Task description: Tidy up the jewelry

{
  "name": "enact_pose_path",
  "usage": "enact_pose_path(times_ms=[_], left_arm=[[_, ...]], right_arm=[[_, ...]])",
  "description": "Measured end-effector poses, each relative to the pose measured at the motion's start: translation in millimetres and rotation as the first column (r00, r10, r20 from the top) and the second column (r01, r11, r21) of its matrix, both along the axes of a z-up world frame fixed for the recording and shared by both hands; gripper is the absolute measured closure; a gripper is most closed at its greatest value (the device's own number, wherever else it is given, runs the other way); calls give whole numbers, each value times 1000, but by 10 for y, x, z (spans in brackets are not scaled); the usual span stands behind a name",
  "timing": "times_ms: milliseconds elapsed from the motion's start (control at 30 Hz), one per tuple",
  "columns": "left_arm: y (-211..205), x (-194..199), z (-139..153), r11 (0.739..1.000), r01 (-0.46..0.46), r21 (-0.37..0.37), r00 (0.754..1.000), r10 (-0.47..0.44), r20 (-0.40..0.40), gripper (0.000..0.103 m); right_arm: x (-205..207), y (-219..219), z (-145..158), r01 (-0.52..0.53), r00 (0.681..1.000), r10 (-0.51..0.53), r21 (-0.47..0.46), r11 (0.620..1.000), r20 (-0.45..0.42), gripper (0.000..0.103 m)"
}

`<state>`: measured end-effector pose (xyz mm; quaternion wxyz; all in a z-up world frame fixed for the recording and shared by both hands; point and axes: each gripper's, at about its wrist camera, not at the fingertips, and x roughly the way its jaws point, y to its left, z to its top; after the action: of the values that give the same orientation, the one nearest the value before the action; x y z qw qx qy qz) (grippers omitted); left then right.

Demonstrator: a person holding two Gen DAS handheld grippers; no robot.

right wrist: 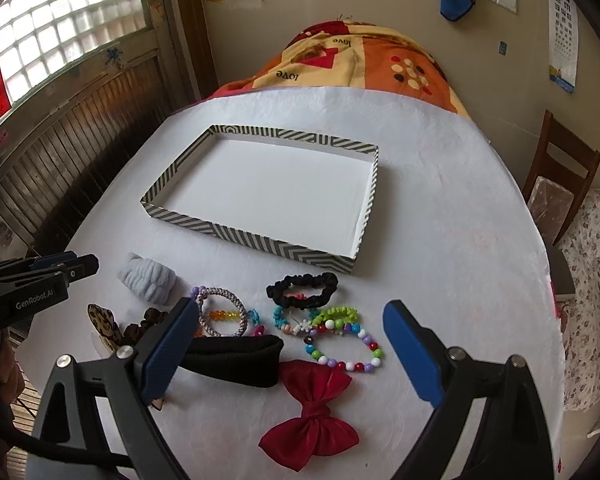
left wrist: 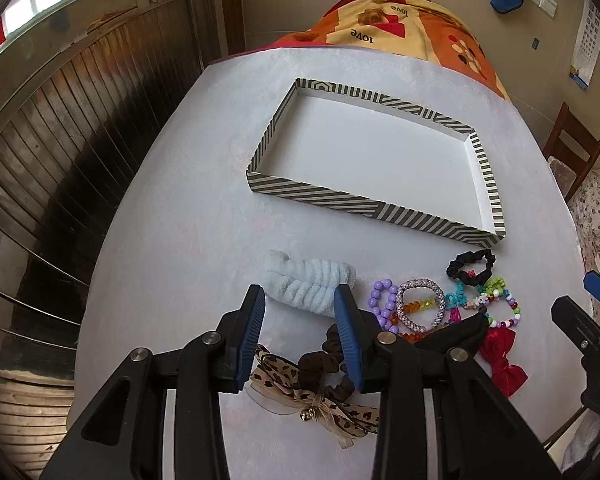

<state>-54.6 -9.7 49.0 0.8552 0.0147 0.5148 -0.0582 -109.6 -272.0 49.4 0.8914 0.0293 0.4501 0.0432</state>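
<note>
A striped shallow box (left wrist: 320, 196) (right wrist: 260, 242) with a white, empty floor lies on the white table. In front of it lie hair ties and bracelets: a pale blue fluffy band (left wrist: 312, 284) (right wrist: 148, 278), a black scrunchie (left wrist: 470, 266) (right wrist: 302, 290), bead bracelets (left wrist: 500, 308) (right wrist: 344, 344), a braided ring (left wrist: 420, 304) (right wrist: 224, 316), a brown scrunchie with leopard bow (left wrist: 320, 396), a black headband (right wrist: 236, 360) and a red bow (right wrist: 312, 412). My left gripper (left wrist: 300, 304) is open just over the blue band's near edge. My right gripper (right wrist: 290, 320) is open wide above the bracelets.
An orange patterned blanket (left wrist: 400, 28) lies beyond the table's far edge. A wooden chair (right wrist: 560, 184) stands at the right. Wood panelling (left wrist: 60, 140) runs along the left below a window.
</note>
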Motion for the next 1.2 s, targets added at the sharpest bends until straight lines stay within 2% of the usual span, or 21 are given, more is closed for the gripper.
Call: enact_pose_path(times_ms=[1200], left_arm=[[-36,82,-145,1000,-16,-6,999,16,-44,75]], right_arm=[[168,-54,-81,-8,999,8,-2,1000,-37,7]])
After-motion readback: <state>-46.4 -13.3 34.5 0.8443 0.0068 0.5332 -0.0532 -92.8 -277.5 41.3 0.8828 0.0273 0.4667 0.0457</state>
